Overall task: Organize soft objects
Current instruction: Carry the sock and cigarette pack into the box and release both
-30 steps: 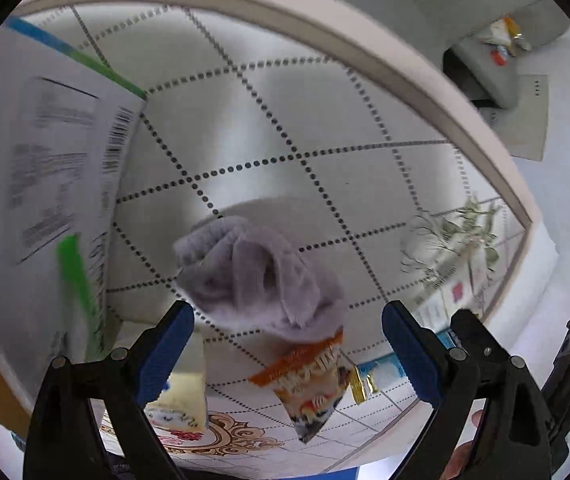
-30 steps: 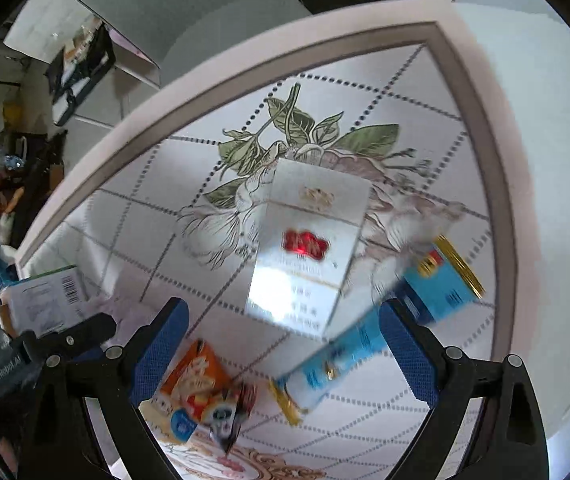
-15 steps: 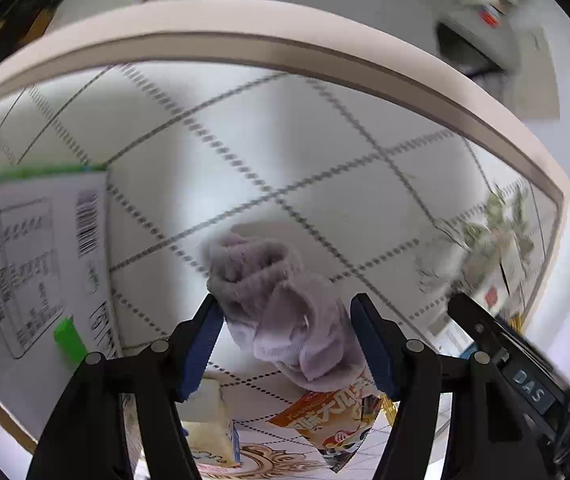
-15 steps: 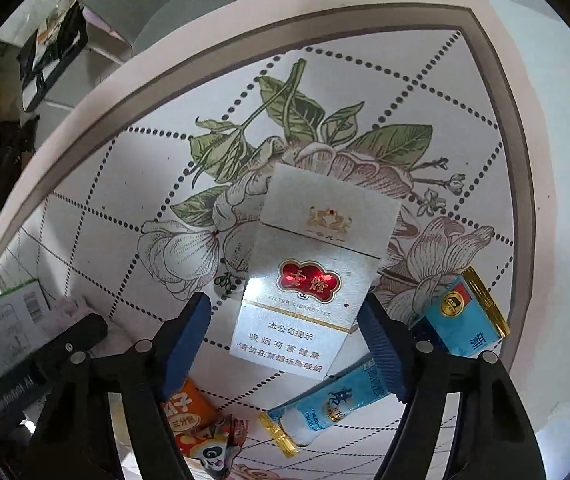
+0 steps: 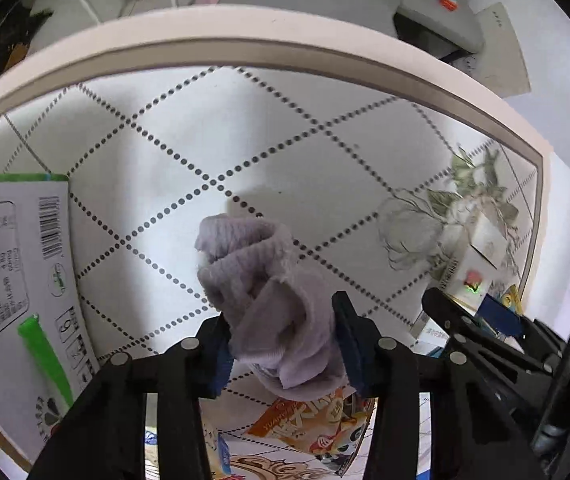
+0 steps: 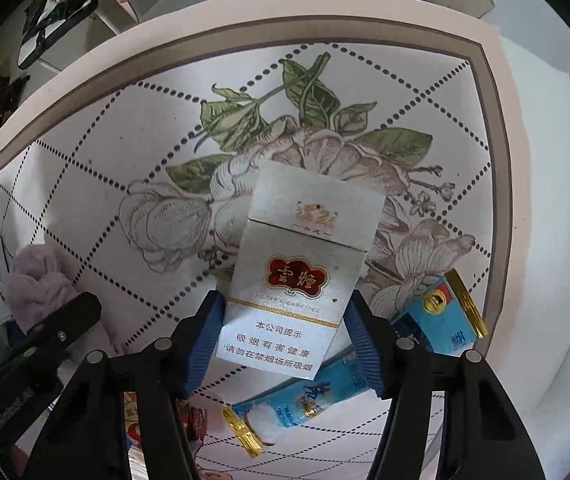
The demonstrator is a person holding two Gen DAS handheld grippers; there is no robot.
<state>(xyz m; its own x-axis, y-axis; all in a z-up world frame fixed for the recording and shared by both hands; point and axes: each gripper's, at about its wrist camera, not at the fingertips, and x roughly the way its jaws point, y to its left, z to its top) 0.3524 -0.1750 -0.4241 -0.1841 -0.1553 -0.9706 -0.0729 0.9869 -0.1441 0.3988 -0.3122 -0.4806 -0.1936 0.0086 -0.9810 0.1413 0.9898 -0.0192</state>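
A crumpled lilac sock (image 5: 269,300) is pinched between the blue pads of my left gripper (image 5: 283,350), over the patterned table mat (image 5: 245,128). The sock also shows at the left edge of the right wrist view (image 6: 41,280). My right gripper (image 6: 283,344) is shut on a white cigarette pack (image 6: 297,272) with a red emblem, held above the mat's flower print (image 6: 245,184). The right gripper also shows at the right of the left wrist view (image 5: 497,316).
A white box with a barcode and a green strip (image 5: 17,272) lies at the left. An orange snack packet (image 5: 317,424) lies under the sock. Blue sachets with gold ends (image 6: 445,316) (image 6: 297,404) lie under the cigarette pack. The mat's edge (image 6: 497,160) runs close on the right.
Both grippers went from open to shut: the left closed on the lilac sock, the right closed on the cigarette pack. Both views moved in closer to their objects.
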